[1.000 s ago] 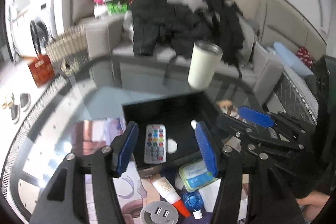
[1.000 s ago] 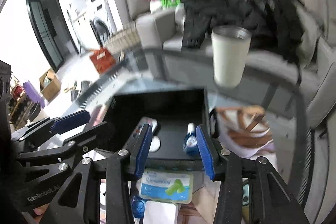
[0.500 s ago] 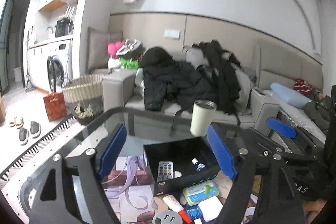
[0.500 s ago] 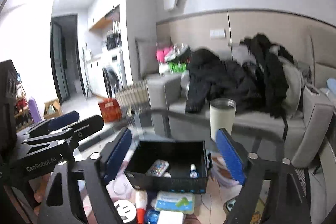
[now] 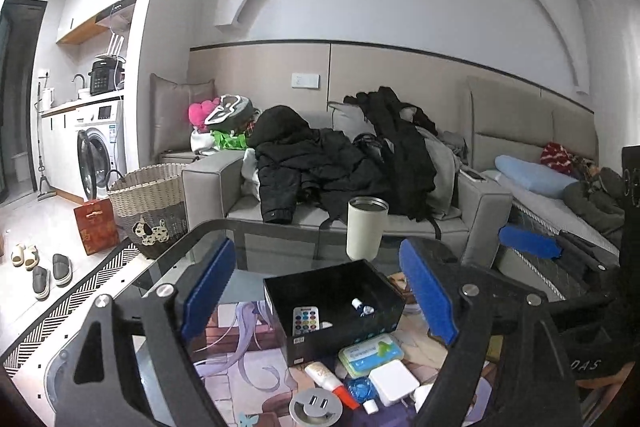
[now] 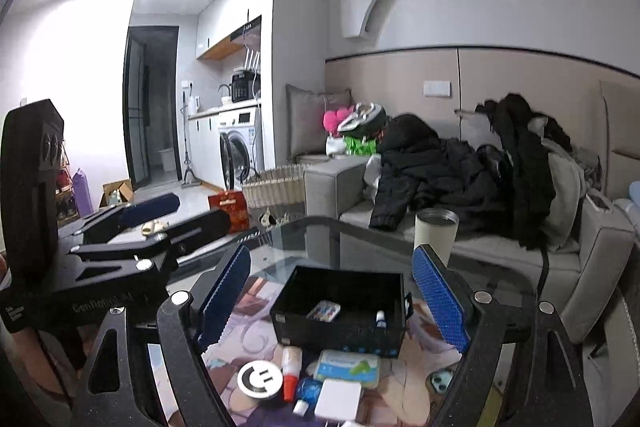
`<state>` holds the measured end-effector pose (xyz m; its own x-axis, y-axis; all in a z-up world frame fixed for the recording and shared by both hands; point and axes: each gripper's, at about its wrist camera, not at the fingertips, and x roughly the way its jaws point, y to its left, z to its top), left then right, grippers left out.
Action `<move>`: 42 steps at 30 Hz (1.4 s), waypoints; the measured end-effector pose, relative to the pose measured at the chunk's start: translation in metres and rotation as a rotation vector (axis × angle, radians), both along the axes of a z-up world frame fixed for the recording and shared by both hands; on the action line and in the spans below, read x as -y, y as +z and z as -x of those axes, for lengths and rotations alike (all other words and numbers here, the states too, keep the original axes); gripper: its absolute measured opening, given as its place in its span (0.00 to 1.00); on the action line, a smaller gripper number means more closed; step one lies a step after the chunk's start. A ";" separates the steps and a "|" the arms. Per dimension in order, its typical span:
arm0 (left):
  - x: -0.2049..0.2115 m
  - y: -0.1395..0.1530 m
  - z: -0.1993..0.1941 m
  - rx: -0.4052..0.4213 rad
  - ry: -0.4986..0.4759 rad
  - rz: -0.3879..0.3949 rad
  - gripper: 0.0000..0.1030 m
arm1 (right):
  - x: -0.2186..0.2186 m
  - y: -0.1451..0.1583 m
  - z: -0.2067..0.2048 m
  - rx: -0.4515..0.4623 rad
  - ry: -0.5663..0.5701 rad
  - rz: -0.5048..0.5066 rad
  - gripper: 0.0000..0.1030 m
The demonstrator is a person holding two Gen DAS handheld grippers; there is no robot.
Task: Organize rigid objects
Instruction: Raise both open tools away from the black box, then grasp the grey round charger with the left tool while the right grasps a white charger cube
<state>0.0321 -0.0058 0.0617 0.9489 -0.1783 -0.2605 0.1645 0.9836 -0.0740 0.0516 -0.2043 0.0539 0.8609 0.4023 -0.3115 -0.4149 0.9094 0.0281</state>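
A black box [image 5: 336, 331] stands on the glass table with a remote [image 5: 306, 319] and a small blue bottle [image 5: 362, 307] inside. In front of it lie a green-white case [image 5: 370, 353], a white charger [image 5: 394, 385], a red-capped tube [image 5: 326, 379] and a round socket [image 5: 316, 405]. My left gripper [image 5: 316, 247] hangs above and short of the box, its jaws opening with nothing between them. My right gripper [image 6: 332, 251] is open and empty, also back from the box [image 6: 340, 331], where the remote [image 6: 323, 310] and bottle [image 6: 380, 317] show.
A cream tumbler [image 5: 366, 227] stands at the table's far edge behind the box. Beyond it is a grey sofa [image 5: 460, 219] piled with dark coats. A woven basket [image 5: 150, 203] and slippers [image 5: 48, 271] sit on the floor to the left.
Both grippers have drawn back and up from the box and opened their jaws. The remote and the small bottle stay in the box.
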 end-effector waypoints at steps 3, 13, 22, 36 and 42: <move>0.003 -0.010 -0.010 -0.064 0.009 -0.039 0.82 | 0.005 -0.013 -0.011 -0.105 -0.014 -0.001 0.83; 0.020 -0.089 -0.052 -0.415 -0.031 -0.149 0.82 | 0.022 -0.084 -0.047 -0.404 -0.040 0.050 0.82; 0.037 -0.145 -0.070 -0.615 -0.078 -0.215 0.82 | 0.012 -0.137 -0.056 -0.593 -0.005 0.110 0.75; 0.040 -0.175 -0.082 -0.728 -0.127 -0.232 0.55 | 0.014 -0.177 -0.056 -0.712 0.010 0.144 0.60; 0.035 -0.173 -0.073 -0.739 -0.114 -0.204 0.55 | 0.017 -0.177 -0.058 -0.701 0.023 0.159 0.56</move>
